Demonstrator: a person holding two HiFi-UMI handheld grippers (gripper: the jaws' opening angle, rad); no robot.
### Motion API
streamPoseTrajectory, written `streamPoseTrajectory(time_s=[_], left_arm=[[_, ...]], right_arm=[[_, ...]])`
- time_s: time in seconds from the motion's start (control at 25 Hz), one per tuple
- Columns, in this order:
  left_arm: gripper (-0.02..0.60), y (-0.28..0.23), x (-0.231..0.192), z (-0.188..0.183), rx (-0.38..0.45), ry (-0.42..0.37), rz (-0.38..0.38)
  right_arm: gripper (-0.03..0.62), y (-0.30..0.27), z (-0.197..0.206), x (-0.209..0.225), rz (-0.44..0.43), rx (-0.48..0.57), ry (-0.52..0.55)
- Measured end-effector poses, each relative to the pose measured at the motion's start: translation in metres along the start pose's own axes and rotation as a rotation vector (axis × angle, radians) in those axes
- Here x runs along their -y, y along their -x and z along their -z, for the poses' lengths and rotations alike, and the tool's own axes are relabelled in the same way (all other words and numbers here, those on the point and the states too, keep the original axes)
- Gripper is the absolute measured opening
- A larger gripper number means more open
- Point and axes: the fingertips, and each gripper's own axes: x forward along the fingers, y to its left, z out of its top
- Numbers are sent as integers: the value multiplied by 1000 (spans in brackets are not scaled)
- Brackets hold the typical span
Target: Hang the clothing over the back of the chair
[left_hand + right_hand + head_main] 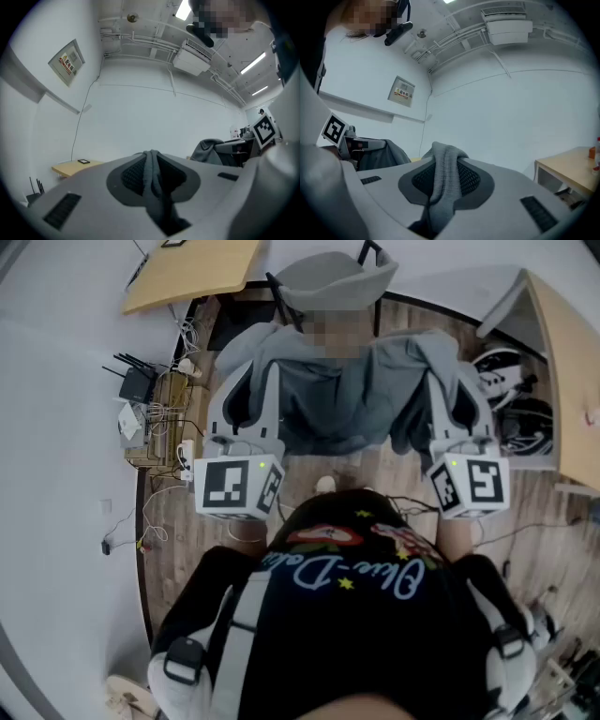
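Observation:
A grey hooded garment (347, 395) hangs stretched out between my two grippers, in front of a chair (328, 277) with a grey back at the top of the head view. My left gripper (240, 399) is shut on a fold of the garment's left shoulder (151, 176). My right gripper (452, 399) is shut on a fold at the right shoulder (443, 176). Both grippers point level, side by side, with the cloth sagging between them. A mosaic patch hides the upper middle of the garment.
A wooden desk (192, 273) stands at the far left, with a router (138, 385) and cables on the floor beside it. Another desk (572, 362) is at the right, with black and white gear (511, 381) under it. My own body fills the bottom of the head view.

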Motion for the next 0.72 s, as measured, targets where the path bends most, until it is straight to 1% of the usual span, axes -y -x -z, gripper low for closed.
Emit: streamPoseTrajectory(time_s=[0.36, 0.52, 0.72], left_arm=[[60, 2, 11, -2, -11, -5, -13], [58, -1, 25, -2, -11, -29, -9], [60, -2, 40, -1, -10, -31, -22]], right_arm=[[71, -1, 0, 2, -31, -1, 7], [71, 3, 1, 10, -46, 2, 13], [71, 11, 2, 22, -54, 7, 12]])
